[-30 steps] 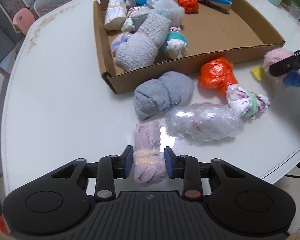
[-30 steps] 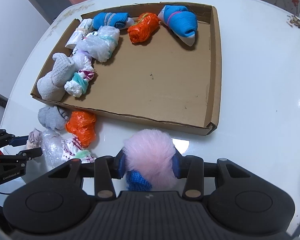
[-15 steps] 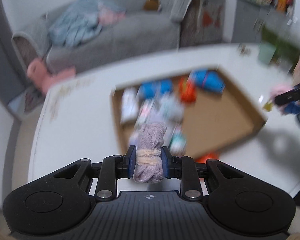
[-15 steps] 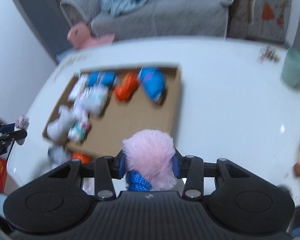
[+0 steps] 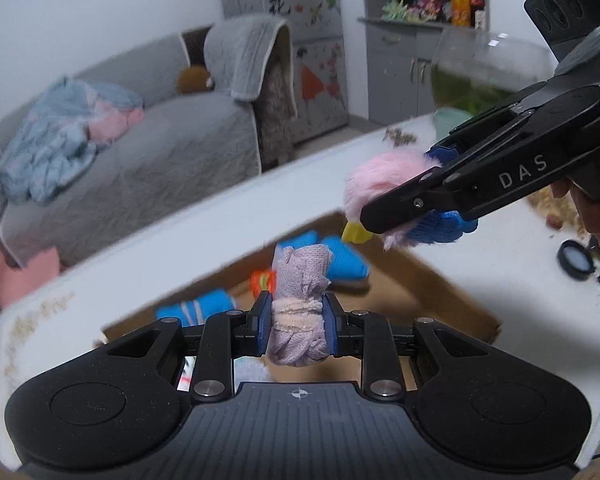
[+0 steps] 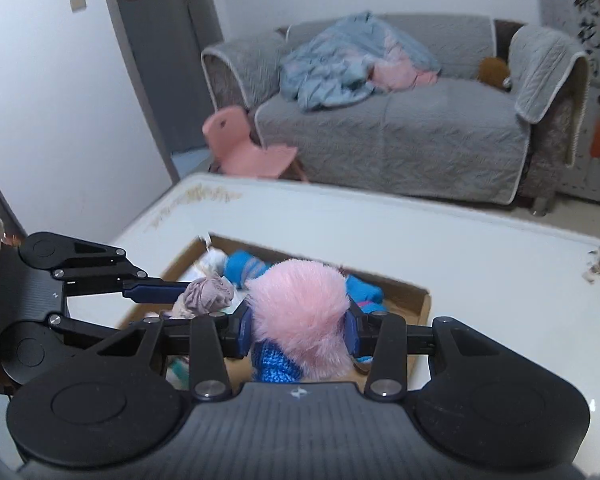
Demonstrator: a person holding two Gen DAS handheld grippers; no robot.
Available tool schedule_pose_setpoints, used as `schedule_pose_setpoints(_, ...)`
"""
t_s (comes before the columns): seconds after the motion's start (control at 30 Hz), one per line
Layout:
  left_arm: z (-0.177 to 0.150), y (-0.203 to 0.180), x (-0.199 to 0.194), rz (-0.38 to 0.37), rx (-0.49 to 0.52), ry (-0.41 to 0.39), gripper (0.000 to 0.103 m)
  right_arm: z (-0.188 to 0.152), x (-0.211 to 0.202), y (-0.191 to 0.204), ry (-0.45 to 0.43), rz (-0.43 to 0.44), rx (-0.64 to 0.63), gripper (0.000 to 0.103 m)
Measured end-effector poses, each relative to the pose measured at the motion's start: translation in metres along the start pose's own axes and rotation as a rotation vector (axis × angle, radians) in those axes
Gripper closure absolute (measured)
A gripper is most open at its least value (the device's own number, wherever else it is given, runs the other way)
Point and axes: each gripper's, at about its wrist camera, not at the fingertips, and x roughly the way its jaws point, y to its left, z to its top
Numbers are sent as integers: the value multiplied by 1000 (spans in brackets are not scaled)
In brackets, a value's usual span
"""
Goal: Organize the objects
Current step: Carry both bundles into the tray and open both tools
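Note:
My left gripper [image 5: 296, 326] is shut on a rolled lilac sock bundle [image 5: 298, 304] tied with a pale band, held high above the cardboard tray [image 5: 440, 292]. It also shows in the right wrist view [image 6: 208, 292]. My right gripper [image 6: 298, 328] is shut on a fluffy pink and blue sock bundle [image 6: 300, 312], also held above the tray [image 6: 420, 300]. In the left wrist view that pink bundle [image 5: 384, 184] hangs at the upper right. Blue and orange rolled bundles [image 5: 340, 260] lie in the tray below.
The tray rests on a white round table [image 6: 460, 248]. A grey sofa [image 6: 400, 128] and a pink child's chair [image 6: 244, 144] stand beyond it. A glass bowl [image 5: 484, 72] and a small round black object [image 5: 576, 260] are at the table's right side.
Both grippers have risen well above the table with their bundles and tilted up, so the room shows. The two grippers have come closer together over the tray.

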Motion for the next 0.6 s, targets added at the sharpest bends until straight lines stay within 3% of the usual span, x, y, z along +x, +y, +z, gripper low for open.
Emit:
schedule_pose_setpoints(0.2, -10, 9, 38, 8, -9, 58, 71, 0, 48, -5, 79, -8, -33, 64)
schedule_pose_setpoints(0.6, -24, 5, 77, 49, -50, 187, 71, -10, 91, 0, 177, -23, -89, 64)
